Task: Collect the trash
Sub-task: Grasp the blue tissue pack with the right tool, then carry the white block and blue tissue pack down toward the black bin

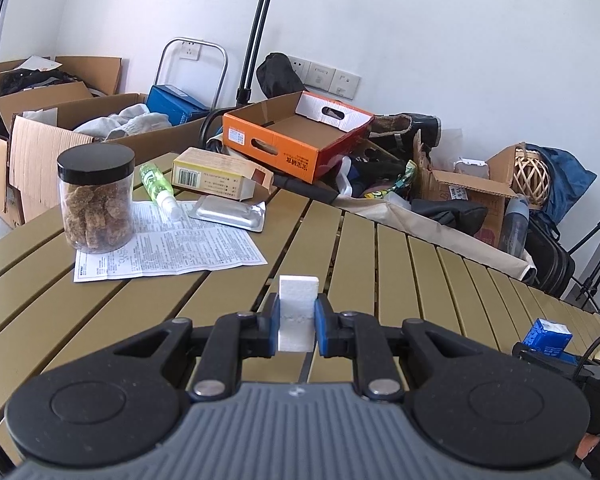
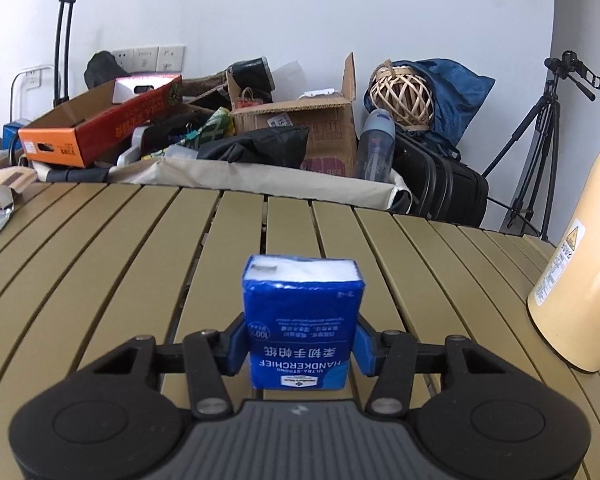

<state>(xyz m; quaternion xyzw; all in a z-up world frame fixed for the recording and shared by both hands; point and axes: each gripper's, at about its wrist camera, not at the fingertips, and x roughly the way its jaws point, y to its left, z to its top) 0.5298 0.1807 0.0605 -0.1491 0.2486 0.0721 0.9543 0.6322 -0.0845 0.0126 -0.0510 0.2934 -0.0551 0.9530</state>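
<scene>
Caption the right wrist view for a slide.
Right gripper clamps blue tissue pack over olive slatted table.

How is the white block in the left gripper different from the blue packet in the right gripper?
The white foam block is plain, narrow and unprinted; the blue tissue packet is wider, wrapped and printed. The left gripper stands nearly closed on the block; the right gripper stands wider around the packet. Both are held above the slatted table.

walls (image 2: 300,8): white | table (image 2: 100,240): olive slats | light: daylight
</scene>
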